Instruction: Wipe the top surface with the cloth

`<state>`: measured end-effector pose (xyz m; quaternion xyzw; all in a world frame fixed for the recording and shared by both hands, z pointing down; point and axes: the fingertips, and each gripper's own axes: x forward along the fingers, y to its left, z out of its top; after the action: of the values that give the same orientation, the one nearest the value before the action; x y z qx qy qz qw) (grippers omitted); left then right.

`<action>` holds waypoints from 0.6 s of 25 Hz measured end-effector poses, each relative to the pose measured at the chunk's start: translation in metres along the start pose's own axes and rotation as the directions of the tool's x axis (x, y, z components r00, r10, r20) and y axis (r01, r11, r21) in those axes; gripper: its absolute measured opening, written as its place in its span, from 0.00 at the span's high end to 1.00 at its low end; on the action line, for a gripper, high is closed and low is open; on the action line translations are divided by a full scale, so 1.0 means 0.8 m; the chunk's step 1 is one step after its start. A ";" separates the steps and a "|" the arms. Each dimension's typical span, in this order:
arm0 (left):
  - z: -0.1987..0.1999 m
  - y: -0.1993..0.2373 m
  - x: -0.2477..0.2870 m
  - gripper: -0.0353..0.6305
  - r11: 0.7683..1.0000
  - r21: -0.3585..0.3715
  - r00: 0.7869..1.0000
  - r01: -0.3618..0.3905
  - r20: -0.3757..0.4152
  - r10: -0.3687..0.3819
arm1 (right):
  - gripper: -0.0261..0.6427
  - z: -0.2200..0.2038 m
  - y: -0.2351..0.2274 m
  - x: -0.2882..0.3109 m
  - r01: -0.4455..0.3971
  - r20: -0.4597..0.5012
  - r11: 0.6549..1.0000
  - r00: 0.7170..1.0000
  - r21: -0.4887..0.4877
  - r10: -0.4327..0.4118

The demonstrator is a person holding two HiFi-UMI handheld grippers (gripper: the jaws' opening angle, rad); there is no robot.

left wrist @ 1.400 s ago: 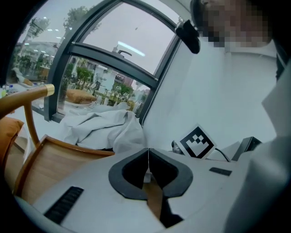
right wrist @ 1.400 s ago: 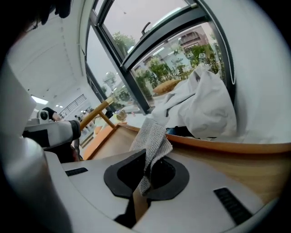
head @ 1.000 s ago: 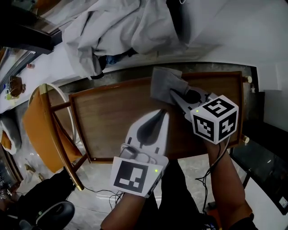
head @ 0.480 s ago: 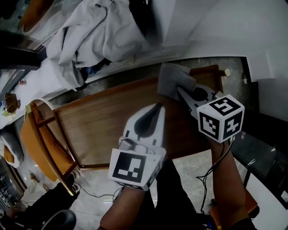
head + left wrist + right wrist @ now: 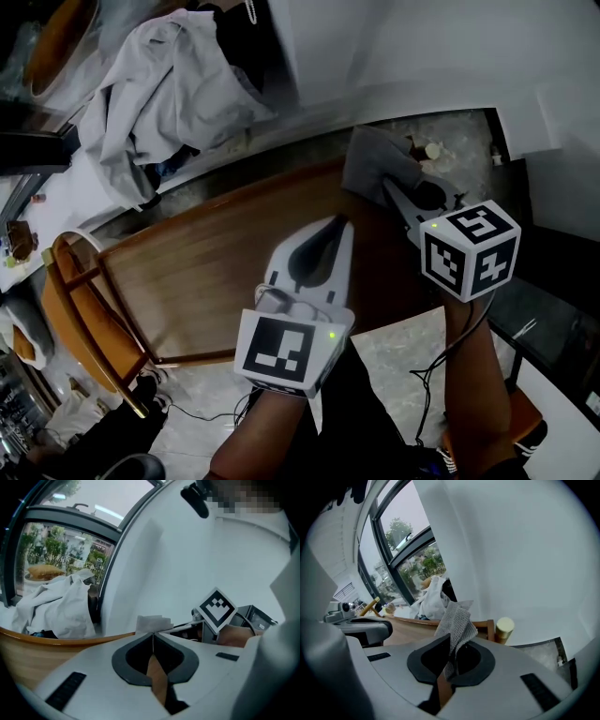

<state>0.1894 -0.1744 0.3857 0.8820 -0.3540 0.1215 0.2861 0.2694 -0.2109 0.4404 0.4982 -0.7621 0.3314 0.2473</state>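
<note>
Inspector: Movement since a second ago: the right gripper (image 5: 392, 192) is carrying the grey woven cloth (image 5: 368, 159) further along the far edge of the brown rectangular wooden table top (image 5: 206, 272). It is now working at the far right corner. The left gripper (image 5: 339, 225) is keeping much the same station over the wood.

Recorder: Condition of the right tool?

Inspector: Its jaws are clenching on a fold of the cloth. In the right gripper view the rest of the cloth is rising and spilling forward past the tips. In the head view the cloth is lying over the corner of the table top. A round brass-coloured knob (image 5: 505, 626) is sitting just beside the cloth, at the corner post.

Recorder: And the left tool?

Inspector: Its jaws are pressing together tip to tip and gripping nothing. It is pointing across the middle of the table top, well apart from the cloth. Contact with the wood is not showing clearly either way.

Recorder: Surroundings?

Inspector: A crumpled white fabric heap (image 5: 159, 84) is lying beyond the table's far edge. A yellow-orange wooden chair (image 5: 58, 300) is standing at the table's left end.
</note>
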 end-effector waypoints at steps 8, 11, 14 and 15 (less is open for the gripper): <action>-0.004 -0.024 0.024 0.93 0.999 0.018 0.999 0.027 -0.018 -0.026 | 0.92 0.003 -0.045 -0.029 0.083 0.011 0.997 0.996 0.009 -0.083; -0.009 -0.030 0.029 0.93 0.999 0.021 0.999 0.038 -0.032 -0.038 | 0.92 0.001 -0.054 -0.037 0.111 0.007 0.994 0.994 0.002 -0.111; -0.009 -0.030 0.028 0.93 0.999 0.019 0.998 0.043 -0.038 -0.042 | 0.92 0.004 -0.058 -0.046 0.137 0.014 0.990 0.990 0.008 -0.137; -0.009 -0.029 0.027 0.93 0.999 0.017 0.998 0.042 -0.038 -0.041 | 0.92 0.005 -0.058 -0.049 0.145 0.018 0.989 0.989 0.010 -0.146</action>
<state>0.2211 -0.1683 0.3906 0.8893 -0.3291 0.1352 0.2873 0.3273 -0.2036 0.4223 0.5566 -0.7246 0.3111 0.2615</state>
